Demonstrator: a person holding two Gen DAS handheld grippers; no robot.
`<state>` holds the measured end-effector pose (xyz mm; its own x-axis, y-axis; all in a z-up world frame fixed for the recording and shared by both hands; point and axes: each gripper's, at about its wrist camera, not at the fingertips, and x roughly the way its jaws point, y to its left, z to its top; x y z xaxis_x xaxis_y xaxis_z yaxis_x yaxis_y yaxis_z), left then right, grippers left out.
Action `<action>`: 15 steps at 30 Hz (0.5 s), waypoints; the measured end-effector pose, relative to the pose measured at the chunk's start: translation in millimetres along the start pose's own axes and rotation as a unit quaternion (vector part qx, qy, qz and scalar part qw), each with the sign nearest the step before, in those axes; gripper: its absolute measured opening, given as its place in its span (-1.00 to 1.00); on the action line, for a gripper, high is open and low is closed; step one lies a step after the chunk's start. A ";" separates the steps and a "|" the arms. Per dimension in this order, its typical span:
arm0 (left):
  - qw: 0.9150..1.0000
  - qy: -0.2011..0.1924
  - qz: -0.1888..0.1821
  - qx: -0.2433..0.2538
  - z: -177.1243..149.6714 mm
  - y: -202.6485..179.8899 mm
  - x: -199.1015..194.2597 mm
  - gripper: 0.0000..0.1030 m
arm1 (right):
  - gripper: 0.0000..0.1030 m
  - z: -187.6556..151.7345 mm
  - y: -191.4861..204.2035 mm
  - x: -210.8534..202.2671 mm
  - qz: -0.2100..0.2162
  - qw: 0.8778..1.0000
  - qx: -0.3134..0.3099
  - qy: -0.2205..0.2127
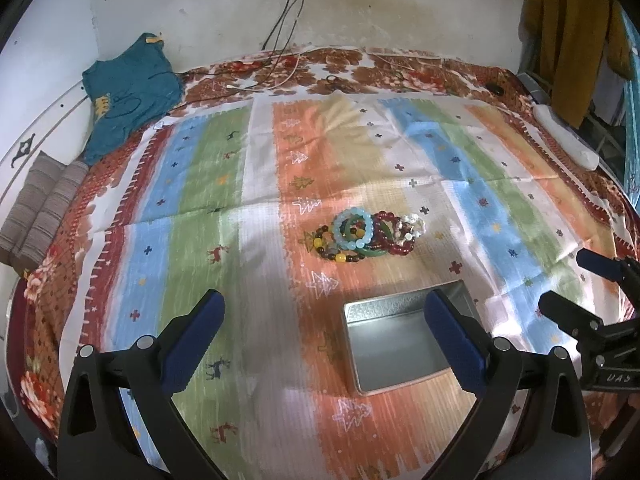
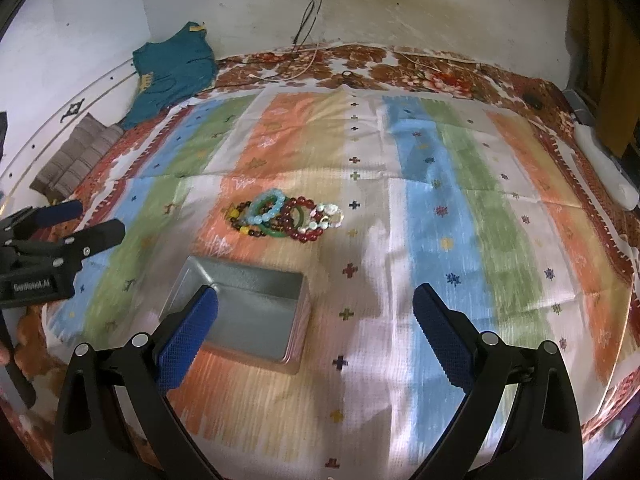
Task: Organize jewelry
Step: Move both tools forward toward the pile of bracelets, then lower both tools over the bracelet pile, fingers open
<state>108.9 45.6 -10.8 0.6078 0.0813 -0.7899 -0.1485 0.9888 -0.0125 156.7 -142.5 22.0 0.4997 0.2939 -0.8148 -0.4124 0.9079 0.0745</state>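
Bracelets (image 1: pixel 362 236): heaped on striped cloth (image 1: pixel 224 216), just beyond empty tin (image 1: pixel 396 344). Likely light, hard, slippery beads; pinch one band's rim. Left gripper (image 1: pixel 320 336), right gripper (image 2: pixel 316 332): both wide, empty.

Both the left gripper (image 1: pixel 324 338) and the right gripper (image 2: pixel 316 330) have black plastic arms, blue textured finger pads (image 2: pixel 188 340), silver round screws (image 2: pixel 139 340) and white lettering on the body.
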 end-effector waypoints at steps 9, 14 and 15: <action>1.000 0.013 -0.001 -0.008 14.3 4.0 17.3 0.89 | 0.92 17.1 -4.8 15.9 -0.006 1.000 0.003 0.005; 1.000 0.025 0.003 -0.015 23.4 6.9 32.3 0.89 | 0.92 26.4 -4.3 28.0 -0.012 1.000 -0.002 0.015; 0.999 0.028 0.005 -0.017 25.1 7.8 35.9 0.89 | 0.92 28.3 -4.3 31.6 -0.015 1.000 -0.004 0.018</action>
<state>149.2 59.3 -23.9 0.5609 0.0828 -0.8237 -0.1811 0.9832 -0.0244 195.8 -128.6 12.2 0.4847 0.2550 -0.8367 -0.4038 0.9138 0.0445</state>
